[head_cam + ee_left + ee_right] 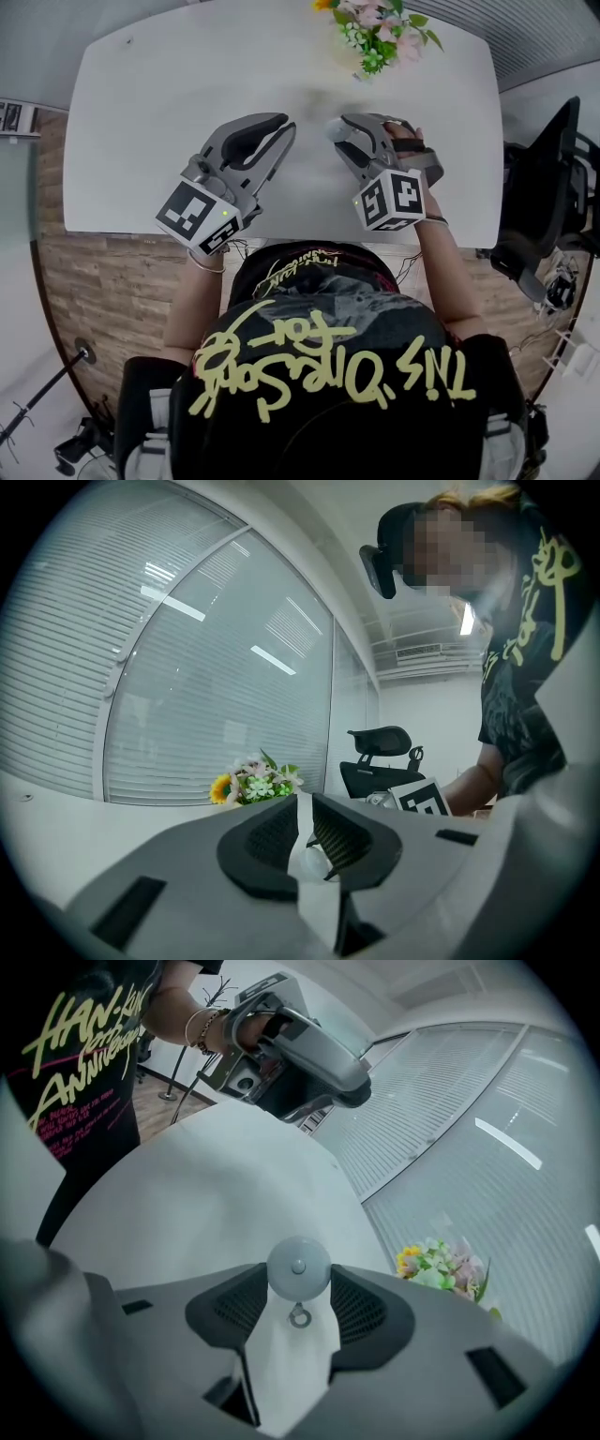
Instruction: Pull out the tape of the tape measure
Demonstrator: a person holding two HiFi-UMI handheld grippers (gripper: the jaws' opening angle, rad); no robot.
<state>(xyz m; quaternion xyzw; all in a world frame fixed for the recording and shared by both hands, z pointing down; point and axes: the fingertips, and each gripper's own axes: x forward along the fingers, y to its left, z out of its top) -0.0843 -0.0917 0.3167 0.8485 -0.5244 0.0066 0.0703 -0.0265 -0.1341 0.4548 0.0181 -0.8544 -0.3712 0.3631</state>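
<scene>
A white worktop (141, 112) carries flowers (380, 33) at its far edge. The right hand-held gripper (298, 1290) clamps the round tape measure (298, 1262) above it, and no tape is out yet. The left hand-held gripper (306, 822), almost closed and empty, probably must open next and take the ring (299, 1315).

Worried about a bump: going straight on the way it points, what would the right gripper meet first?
Probably the white table: the right gripper, jaws shut on the grey tape measure, tilts down toward its top. The left gripper sits off that line.
</scene>
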